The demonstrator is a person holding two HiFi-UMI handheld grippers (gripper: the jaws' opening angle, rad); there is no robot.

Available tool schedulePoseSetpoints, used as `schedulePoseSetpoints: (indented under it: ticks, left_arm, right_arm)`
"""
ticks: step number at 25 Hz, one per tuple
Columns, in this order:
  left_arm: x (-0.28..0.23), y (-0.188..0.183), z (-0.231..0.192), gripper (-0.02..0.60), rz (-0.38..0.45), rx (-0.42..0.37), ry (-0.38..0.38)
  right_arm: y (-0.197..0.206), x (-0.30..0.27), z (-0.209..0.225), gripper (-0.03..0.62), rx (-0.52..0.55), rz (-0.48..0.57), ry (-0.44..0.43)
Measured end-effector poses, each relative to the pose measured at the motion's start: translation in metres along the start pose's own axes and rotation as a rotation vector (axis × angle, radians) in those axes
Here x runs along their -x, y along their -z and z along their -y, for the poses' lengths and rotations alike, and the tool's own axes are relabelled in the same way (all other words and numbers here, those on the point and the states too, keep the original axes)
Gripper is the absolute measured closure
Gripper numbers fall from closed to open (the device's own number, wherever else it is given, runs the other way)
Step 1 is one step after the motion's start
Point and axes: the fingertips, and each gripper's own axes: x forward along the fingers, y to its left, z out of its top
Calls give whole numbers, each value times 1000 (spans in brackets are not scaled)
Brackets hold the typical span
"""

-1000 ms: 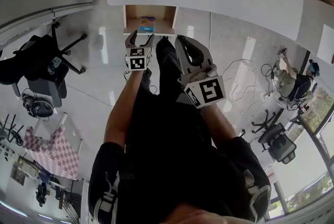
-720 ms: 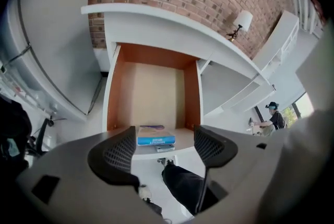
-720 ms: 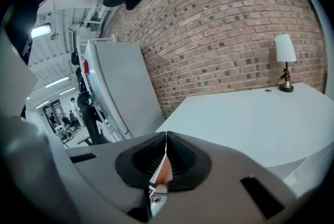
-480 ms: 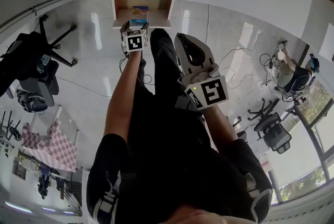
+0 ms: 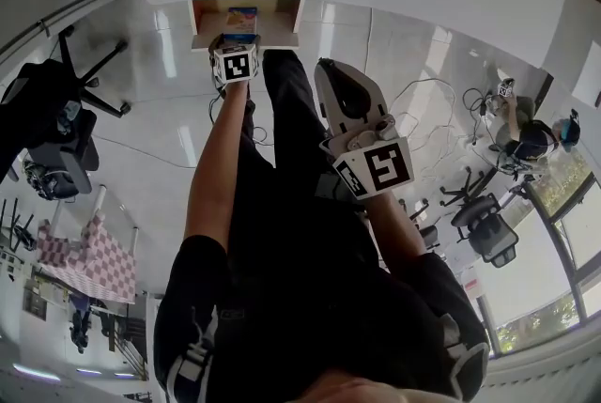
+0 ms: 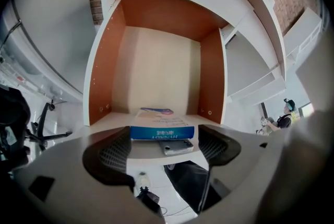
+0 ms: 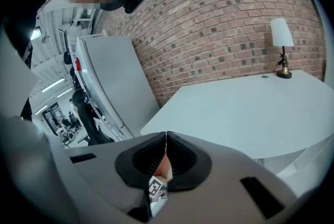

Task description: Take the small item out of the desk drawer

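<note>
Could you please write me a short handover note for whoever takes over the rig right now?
Left claw: open, its jaws have just been opening, nothing gripped. It points down at the front of the open drawer.
Right claw: shut and empty, off to the side.
Things: the small dark item lies at the drawer's front edge, just in front of the blue-and-white box.
Done: drawer open, left claw lined up.
Left: close on the small dark item and lift it out.
</note>
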Motion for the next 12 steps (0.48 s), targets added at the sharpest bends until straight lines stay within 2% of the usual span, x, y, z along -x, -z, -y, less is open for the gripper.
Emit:
schedulePoseSetpoints:
  ticks: [5, 12]
  left_arm:
    - [-3, 2, -6, 187, -16, 6, -46]
    - [-4, 1, -7, 189, -16, 12, -52]
  right_arm:
    - [5, 2, 6, 566, -16, -11, 9]
    - [7, -1, 8, 566, -26, -15, 7]
